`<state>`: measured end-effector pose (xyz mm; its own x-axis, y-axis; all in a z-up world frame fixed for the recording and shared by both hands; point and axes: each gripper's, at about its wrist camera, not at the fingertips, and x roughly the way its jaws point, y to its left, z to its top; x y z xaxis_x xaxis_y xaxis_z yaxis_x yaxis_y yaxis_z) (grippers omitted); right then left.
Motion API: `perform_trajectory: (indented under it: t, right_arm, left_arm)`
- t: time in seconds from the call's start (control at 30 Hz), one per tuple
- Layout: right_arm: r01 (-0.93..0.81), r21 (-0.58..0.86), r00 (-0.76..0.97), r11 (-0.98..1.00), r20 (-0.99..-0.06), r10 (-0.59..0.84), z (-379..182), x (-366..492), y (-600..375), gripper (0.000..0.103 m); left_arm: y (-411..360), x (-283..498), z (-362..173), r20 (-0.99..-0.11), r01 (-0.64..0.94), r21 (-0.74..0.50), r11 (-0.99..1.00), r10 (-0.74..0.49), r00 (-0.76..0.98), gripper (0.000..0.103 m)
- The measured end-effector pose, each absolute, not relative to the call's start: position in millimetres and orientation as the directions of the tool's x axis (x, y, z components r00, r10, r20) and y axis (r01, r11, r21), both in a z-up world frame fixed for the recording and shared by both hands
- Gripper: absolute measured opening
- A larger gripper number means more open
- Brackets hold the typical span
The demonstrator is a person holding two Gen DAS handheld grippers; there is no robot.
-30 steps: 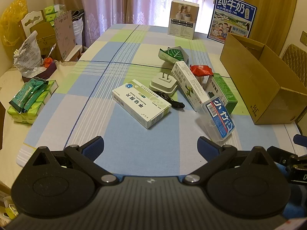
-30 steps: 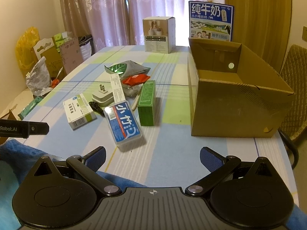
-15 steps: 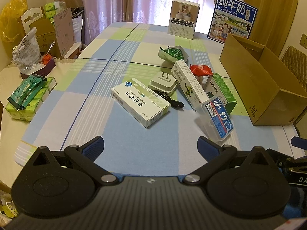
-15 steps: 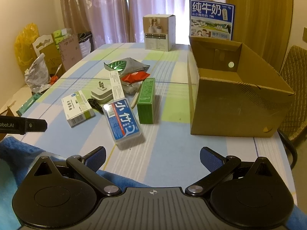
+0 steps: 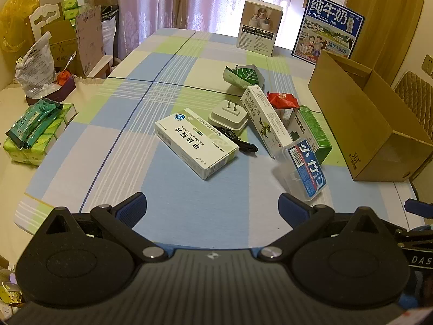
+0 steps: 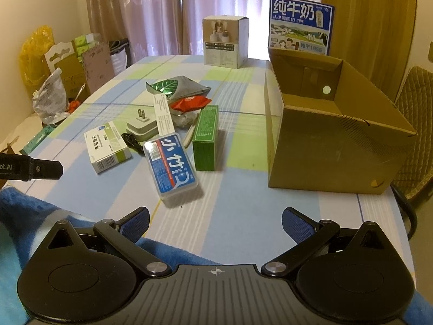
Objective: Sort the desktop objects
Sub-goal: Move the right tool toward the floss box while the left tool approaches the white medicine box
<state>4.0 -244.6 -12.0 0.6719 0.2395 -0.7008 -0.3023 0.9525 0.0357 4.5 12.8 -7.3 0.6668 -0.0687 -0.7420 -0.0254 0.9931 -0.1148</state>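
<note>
— Looking into your cardboard box (image 6: 335, 146), what do you see?
— Bare brown walls and no item that shows; its floor is hidden from you.
— And your tongs?
— Your left gripper (image 5: 212, 208) and right gripper (image 6: 215, 223) both gape wide, holding nothing.
— The things to sort?
— Your white medicine box (image 5: 195, 142), charger (image 5: 228, 113), green box (image 6: 206, 137) and clear floss case (image 6: 170, 161) lie on the checked tablecloth (image 5: 189, 197), left of the box.
</note>
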Motion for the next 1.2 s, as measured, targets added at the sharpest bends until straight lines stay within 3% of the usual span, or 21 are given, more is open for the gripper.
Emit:
perform_trajectory:
  t: [0.97,1.2]
  right_arm:
    - [-0.427,0.028,0.552,0.904,-0.783,0.285,-17.3,60.8,-205.4,0.101]
    - [-0.451,0.026,0.533,0.892,-0.794,0.293,-23.1,81.0,-195.0,0.101]
  left_arm:
    - [18.2,15.2,-7.2,-0.771,-0.028,-0.162,0.986,-0.109,0.627,0.102]
    - [24.2,28.9,-2.6,-0.768,-0.014,-0.117,0.993,-0.081,0.635,0.102]
